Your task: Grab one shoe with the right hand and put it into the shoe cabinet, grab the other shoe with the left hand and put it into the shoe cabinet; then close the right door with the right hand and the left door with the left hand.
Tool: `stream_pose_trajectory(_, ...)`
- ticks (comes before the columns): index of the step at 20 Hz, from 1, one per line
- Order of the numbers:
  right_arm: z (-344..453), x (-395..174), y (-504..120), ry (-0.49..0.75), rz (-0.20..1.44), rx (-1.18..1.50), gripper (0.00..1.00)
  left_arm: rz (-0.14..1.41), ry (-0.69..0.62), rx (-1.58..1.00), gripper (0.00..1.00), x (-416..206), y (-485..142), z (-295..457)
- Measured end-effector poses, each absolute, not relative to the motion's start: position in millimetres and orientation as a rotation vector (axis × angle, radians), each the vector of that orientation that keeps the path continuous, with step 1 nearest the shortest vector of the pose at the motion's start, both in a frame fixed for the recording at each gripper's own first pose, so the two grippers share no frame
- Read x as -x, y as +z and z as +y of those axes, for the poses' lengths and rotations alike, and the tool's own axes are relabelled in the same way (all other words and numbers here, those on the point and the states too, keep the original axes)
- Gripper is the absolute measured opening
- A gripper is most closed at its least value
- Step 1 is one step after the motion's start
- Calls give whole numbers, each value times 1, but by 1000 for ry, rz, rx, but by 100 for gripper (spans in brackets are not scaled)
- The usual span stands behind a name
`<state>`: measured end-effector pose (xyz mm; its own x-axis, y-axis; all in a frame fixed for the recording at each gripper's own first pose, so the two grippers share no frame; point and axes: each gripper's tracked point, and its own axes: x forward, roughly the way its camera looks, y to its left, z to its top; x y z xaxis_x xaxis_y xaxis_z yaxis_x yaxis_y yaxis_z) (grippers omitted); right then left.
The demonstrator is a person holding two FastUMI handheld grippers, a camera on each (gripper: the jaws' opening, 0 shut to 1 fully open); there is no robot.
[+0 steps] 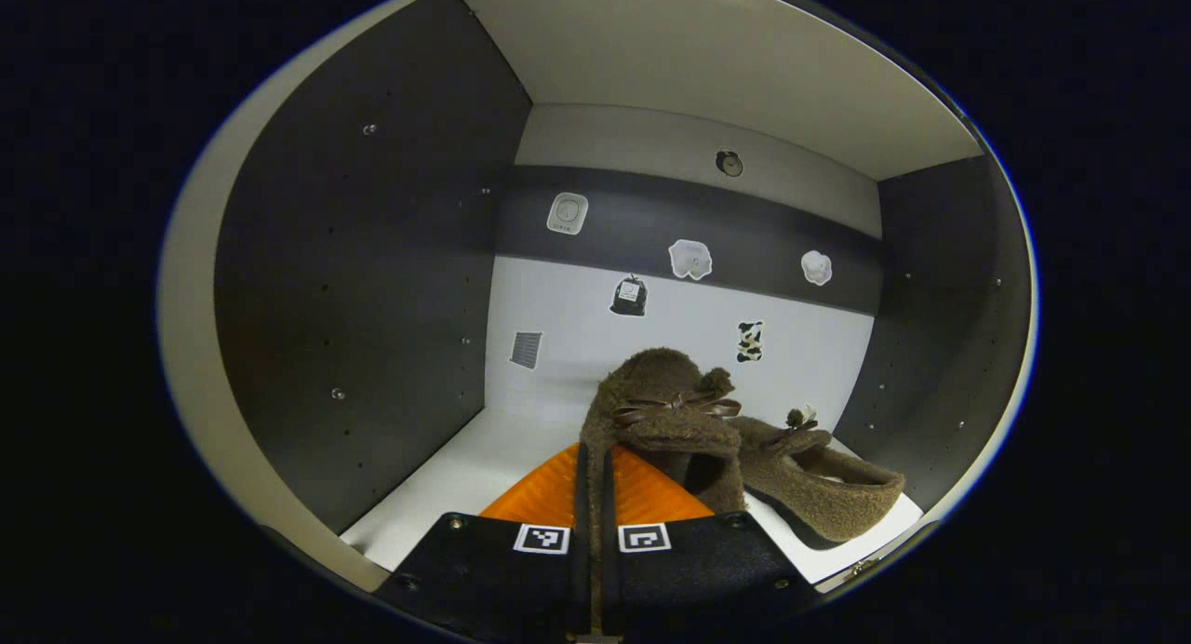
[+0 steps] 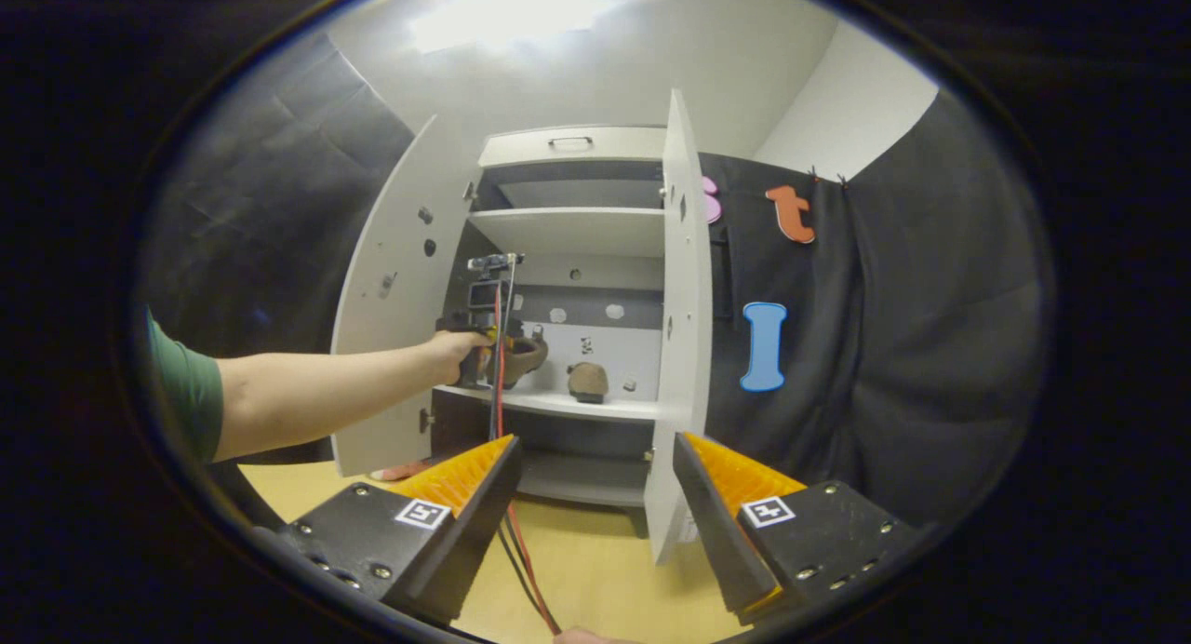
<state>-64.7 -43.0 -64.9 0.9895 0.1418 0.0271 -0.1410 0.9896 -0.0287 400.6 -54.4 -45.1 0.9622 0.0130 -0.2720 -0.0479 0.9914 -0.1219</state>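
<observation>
One shoe [image 1: 819, 490] already sits on the shelf [image 1: 465, 476], the left hand-held gripper [image 1: 592, 495] pinches the second shoe [image 1: 665, 421] inside, the right hand-held gripper [image 2: 595, 495] is spread, and both doors [image 2: 684, 328] remain open.

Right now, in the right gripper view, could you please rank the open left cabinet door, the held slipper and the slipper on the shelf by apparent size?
1. Left cabinet door, largest by far.
2. Held slipper and shelf slipper: they look alike, so unranked; the left gripper partly hides the held one.

Both views bend strongly toward their edges. A ceiling light [image 2: 502, 11] glares bright overhead; the cabinet interior [image 1: 372, 253] sits dim, evenly shadowed, reasonably sharp.
</observation>
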Motion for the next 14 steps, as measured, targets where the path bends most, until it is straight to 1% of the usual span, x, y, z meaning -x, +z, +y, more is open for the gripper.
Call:
stream_pose_trajectory(1, -44, 63, -67, 136, -24, 11, 98, 281, 23, 111, 6, -400, -46, -56)
stream_pose_trajectory(2, -44, 60, -67, 139, -24, -8, 98, 281, 5, 106, 10, -400, -44, -60)
stream_pose_trajectory(3, -44, 58, -67, 139, -24, -28, 99, 260, -4, 97, 11, -403, -39, -61)
stream_pose_trajectory(5, -46, 55, -70, 129, -6, -49, 98, 232, -42, 72, 55, -394, -24, -66)
stream_pose_trajectory(7, -48, 54, -69, 117, 1, -52, 99, 210, -30, 33, 99, -377, -9, -57)
stream_pose_trajectory(8, -50, 55, -66, 109, -3, -48, 98, 200, -19, 11, 96, -371, -3, -52)
stream_pose_trajectory(9, -53, 56, -64, 97, -9, -44, 98, 194, -23, 3, 98, -360, 4, -50)
stream_pose_trajectory(12, -60, 61, -54, 71, -27, -38, 98, 202, -70, 30, 96, -316, 16, -55)
stream_pose_trajectory(14, -60, 63, -48, 70, -33, -66, 99, 170, -94, 32, 97, -288, 33, -53)
